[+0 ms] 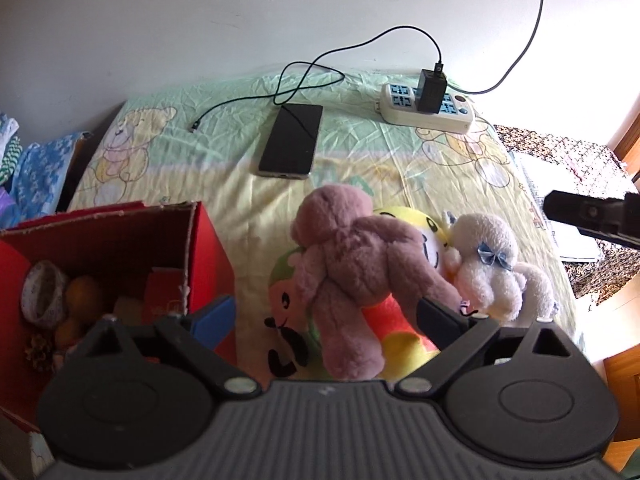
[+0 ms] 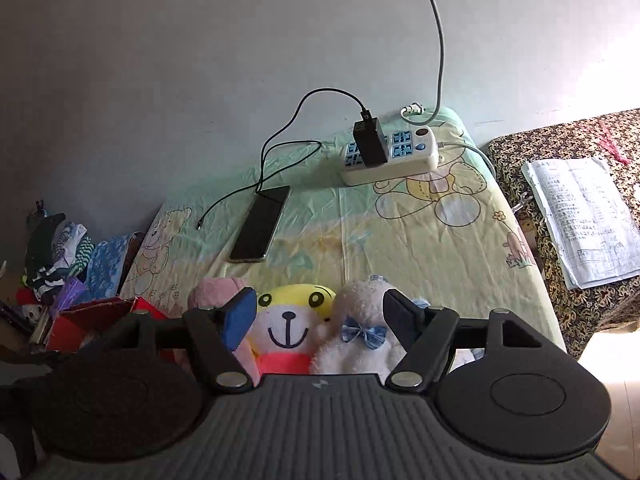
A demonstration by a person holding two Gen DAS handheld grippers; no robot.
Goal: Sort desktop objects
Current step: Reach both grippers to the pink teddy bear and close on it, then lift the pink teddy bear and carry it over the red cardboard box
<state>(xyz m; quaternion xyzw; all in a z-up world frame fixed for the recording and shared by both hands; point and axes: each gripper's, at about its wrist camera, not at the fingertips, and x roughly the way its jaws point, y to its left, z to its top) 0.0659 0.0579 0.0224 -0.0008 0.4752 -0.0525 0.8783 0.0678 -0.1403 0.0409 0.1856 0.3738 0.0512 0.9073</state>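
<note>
Presently, three plush toys lie bunched on the bench: one pink bear (image 1: 352, 276), one yellow-faced doll (image 2: 294, 320) and one white bear (image 2: 360, 336), all touching. My left tool (image 1: 326, 316) is spread around the pink bear's legs, not pinching. My right tool (image 2: 320, 320) is spread above the white bear. One red box (image 1: 120, 248) stands left, one phone (image 1: 292, 140) and one power strip (image 1: 428, 108) behind.

Bare sheet (image 2: 320, 236) between phone (image 2: 260, 224) and power strip (image 2: 390, 156); plush toys (image 2: 320, 320) crowding near edge.
</note>
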